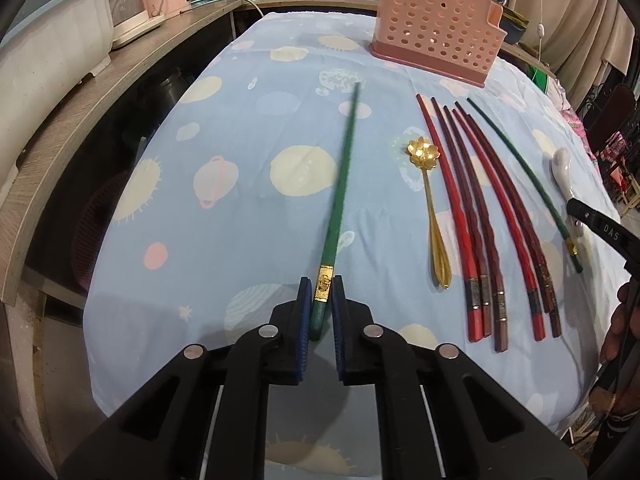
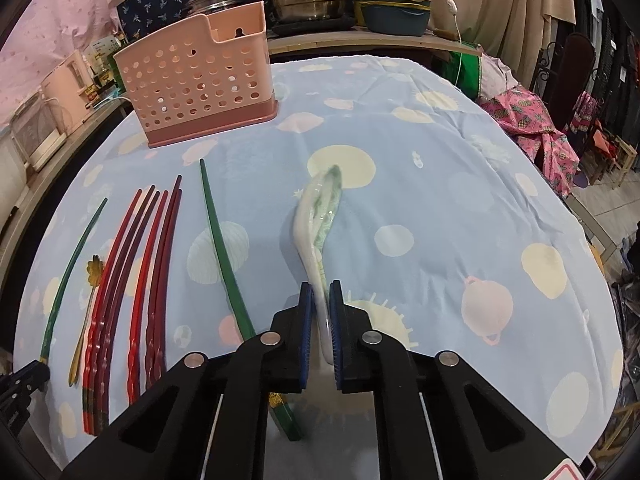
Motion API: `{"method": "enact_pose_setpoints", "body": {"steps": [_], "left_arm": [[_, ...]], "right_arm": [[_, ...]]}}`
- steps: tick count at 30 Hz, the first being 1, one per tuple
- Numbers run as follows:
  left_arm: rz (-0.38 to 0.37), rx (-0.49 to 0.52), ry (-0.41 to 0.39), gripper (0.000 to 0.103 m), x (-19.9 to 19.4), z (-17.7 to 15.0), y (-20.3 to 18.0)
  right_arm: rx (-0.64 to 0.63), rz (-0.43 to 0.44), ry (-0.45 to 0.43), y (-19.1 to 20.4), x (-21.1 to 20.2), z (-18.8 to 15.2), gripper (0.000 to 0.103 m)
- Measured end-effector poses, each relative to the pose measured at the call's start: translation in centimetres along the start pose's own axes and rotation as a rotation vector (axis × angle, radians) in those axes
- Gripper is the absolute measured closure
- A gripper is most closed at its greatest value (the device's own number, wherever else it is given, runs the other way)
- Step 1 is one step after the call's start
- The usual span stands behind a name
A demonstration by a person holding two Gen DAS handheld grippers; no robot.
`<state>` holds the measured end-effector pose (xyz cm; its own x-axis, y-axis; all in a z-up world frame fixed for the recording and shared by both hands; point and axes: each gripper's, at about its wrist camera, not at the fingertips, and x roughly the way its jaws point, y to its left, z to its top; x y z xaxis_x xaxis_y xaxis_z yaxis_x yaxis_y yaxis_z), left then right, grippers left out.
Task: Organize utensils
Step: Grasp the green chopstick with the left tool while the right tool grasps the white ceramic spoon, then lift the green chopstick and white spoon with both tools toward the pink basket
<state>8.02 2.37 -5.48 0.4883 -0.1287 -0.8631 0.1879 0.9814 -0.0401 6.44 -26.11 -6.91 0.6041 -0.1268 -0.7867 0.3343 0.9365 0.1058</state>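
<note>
- Utensils lie in a loose row on the tabletop (image 1: 248,168), which wears a blue planet-print cloth; the pink perforated holder (image 1: 436,28) stands at the far edge, and nothing shows above its rim.
- Left tool (image 1: 322,308) is clamped on the butt end of a green chopstick (image 1: 344,176), pads pressing just below its gold band; the stick points away toward the holder.
- Right tool (image 2: 320,320) is clamped on the handle of a white ceramic spoon (image 2: 320,220), bowl end pointing away.
- Doing this step well, I judge: lift each piece clear of the cloth before swinging it. The chopstick is gripped at one end, so its long tip will swing wide; tip it upright early and lower it into a compartment.
- Ceramic is slick and breakable; keep the spoon low over the cloth and set it down inside, not dropped.
- Left on the cloth between the two grips: a gold flower-bowl spoon (image 1: 430,208), a bundle of red and dark chopsticks (image 1: 488,220) and a second green chopstick (image 1: 528,184).
- Both paths to the holder look open, though the arms could cross if they arrive together.
</note>
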Motion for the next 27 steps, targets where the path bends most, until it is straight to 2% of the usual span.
{"method": "enact_pose_setpoints", "body": {"steps": [6,16,27], "left_arm": [[-0.010,0.001,-0.067,0.096,-2.5,1.0,0.1],[-0.035,-0.021,-0.198,0.096,-6.7,4.4,0.3],[-0.046,-0.050,-0.206,0.096,-8.0,4.7,1.6]], "right_arm": [[0.011,0.017,-0.040,-0.4,-2.7,0.3,0.097],[0.027,0.047,-0.120,-0.7,-6.3,1.7,0.097],[0.039,0.079,-0.157,-0.9,-8.3,1.9,0.097]]}}
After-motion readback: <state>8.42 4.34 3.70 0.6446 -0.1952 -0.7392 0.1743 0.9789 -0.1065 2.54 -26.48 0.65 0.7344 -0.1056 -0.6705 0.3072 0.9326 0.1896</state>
